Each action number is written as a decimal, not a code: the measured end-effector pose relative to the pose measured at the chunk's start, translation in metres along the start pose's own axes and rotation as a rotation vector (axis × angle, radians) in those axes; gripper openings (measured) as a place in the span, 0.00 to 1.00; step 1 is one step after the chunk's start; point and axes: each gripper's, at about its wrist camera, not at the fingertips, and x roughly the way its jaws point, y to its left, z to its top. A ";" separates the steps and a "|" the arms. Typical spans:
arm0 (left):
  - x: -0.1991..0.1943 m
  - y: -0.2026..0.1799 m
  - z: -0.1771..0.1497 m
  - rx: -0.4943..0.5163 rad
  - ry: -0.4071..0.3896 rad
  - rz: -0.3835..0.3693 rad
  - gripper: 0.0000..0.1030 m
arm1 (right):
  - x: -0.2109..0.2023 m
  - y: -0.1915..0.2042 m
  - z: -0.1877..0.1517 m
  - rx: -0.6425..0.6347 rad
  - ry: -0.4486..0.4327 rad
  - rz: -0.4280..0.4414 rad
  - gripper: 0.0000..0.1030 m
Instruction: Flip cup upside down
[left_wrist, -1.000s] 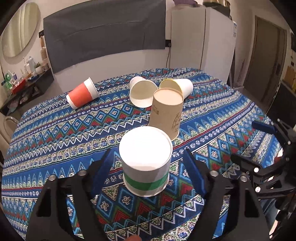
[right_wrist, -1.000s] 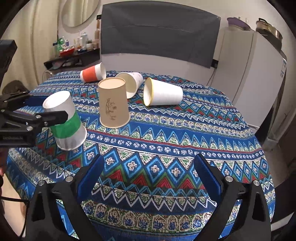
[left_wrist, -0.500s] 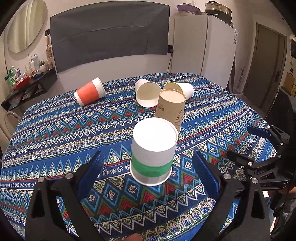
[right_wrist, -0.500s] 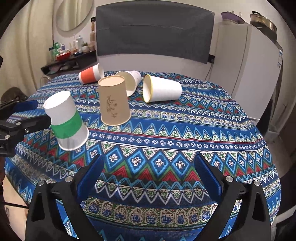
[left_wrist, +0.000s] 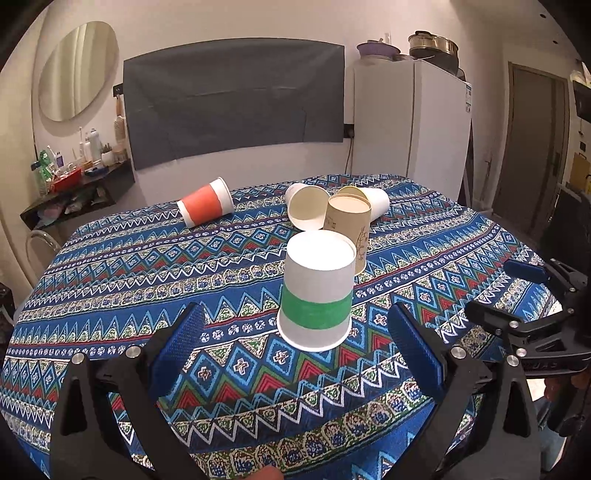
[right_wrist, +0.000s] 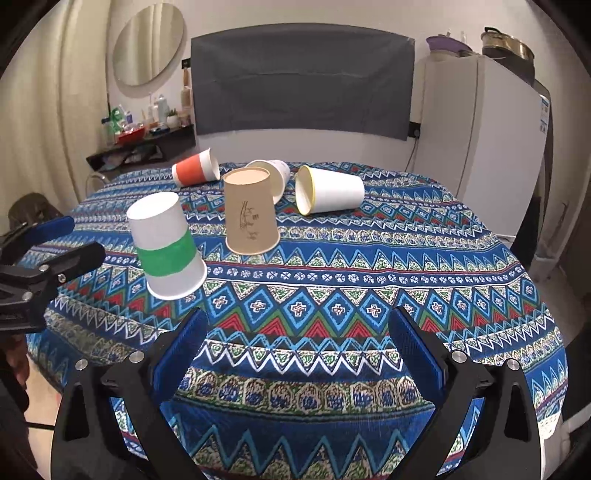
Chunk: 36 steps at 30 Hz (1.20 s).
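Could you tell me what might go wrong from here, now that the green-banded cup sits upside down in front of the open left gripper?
1. The green-banded cup stands mouth-down close beside the inverted brown cup; a careless sweep of the open left gripper could topple either.
2. The orange cup, the white cup and the yellow-rimmed cup lie on their sides, so a nudge might roll them across the patterned tablecloth.

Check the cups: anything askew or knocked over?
Three lie on their sides at the far end: the orange-band cup, a white cup and the yellow-rimmed cup. The green-band cup and brown cup stand inverted. Nothing spilled.
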 end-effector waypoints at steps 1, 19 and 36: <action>-0.001 0.000 -0.002 0.001 -0.004 0.006 0.94 | -0.002 0.002 -0.001 -0.001 -0.005 -0.003 0.92; -0.042 0.028 -0.050 -0.056 -0.112 0.030 0.94 | -0.038 0.054 -0.036 0.042 -0.135 0.011 0.92; -0.031 0.043 -0.075 -0.083 -0.087 0.070 0.94 | -0.031 0.081 -0.058 0.082 -0.136 0.080 0.92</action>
